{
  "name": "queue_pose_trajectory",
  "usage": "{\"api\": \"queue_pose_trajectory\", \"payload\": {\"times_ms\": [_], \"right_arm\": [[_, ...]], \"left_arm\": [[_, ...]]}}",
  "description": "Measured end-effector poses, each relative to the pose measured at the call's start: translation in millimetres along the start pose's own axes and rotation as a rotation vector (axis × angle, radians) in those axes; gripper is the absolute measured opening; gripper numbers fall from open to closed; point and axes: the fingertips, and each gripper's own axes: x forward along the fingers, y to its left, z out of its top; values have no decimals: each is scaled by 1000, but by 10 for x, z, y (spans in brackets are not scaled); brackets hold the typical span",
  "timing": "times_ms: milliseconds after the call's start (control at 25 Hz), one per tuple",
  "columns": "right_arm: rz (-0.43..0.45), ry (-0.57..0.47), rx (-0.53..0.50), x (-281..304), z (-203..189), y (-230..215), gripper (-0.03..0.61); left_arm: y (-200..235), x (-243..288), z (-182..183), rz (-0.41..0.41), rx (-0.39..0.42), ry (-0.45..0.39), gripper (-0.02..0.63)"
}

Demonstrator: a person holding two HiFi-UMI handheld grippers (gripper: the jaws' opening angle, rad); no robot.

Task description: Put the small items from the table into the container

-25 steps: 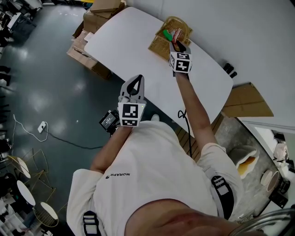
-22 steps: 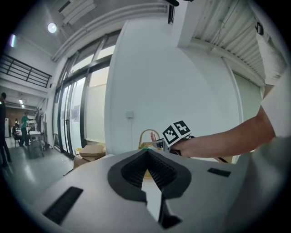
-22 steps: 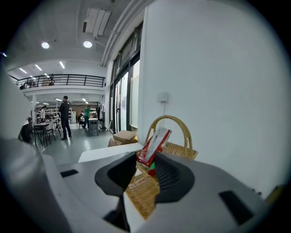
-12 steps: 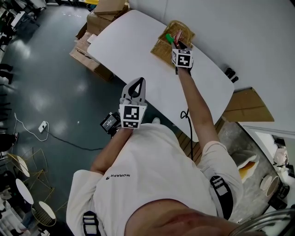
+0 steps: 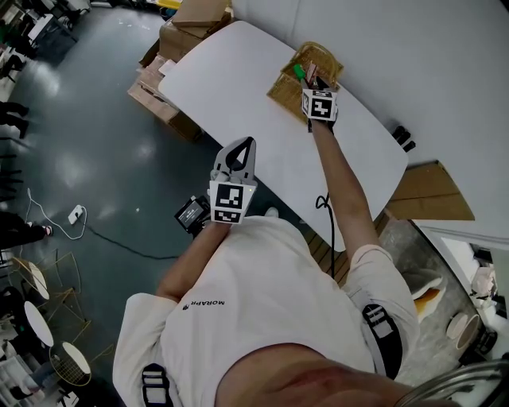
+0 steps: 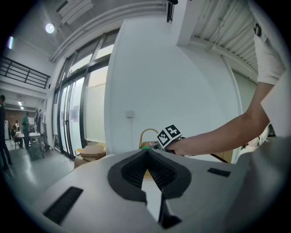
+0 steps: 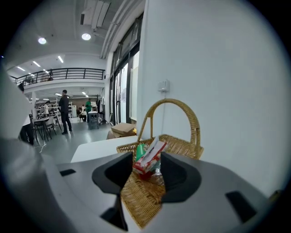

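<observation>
A wicker basket (image 5: 280, 87) with a hoop handle (image 7: 175, 105) stands on the white table (image 5: 238, 87) by the wall. My right gripper (image 5: 312, 80) reaches over it, and its jaws are opening. A red and white packet (image 7: 150, 157) stands tilted between the jaws, its lower end down on the items in the basket, and the pads no longer press it. A green item (image 7: 139, 150) lies in the basket behind it. My left gripper (image 5: 247, 144) hangs off the table's near edge, shut and empty, its tips (image 6: 148, 151) together.
Cardboard boxes (image 5: 191, 20) are stacked on the floor past the table's far left end. A flat cardboard sheet (image 5: 429, 191) lies on the floor to the right. Small black objects (image 5: 404, 139) sit at the table's right end. A white wall rises just behind the basket.
My right gripper has edged further over the basket and lower, with the packet between its jaws. The left gripper has stayed where it was.
</observation>
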Motion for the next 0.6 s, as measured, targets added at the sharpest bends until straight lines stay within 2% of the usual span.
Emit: {"api": "queue_pose_trajectory", "payload": {"times_ms": [200, 360, 480, 600], "right_arm": [[3, -33, -2, -96, 52, 51, 186], [-6, -93, 34, -251, 152, 45, 183], [-5, -152, 68, -427, 253, 71, 144], [3, -207, 98, -638, 344, 119, 71]], "left_arm": [[2, -1, -1, 0, 1, 1, 3], [11, 0, -4, 0, 1, 1, 3], [20, -20, 13, -1, -2, -7, 3], [18, -43, 21, -2, -5, -14, 3]]}}
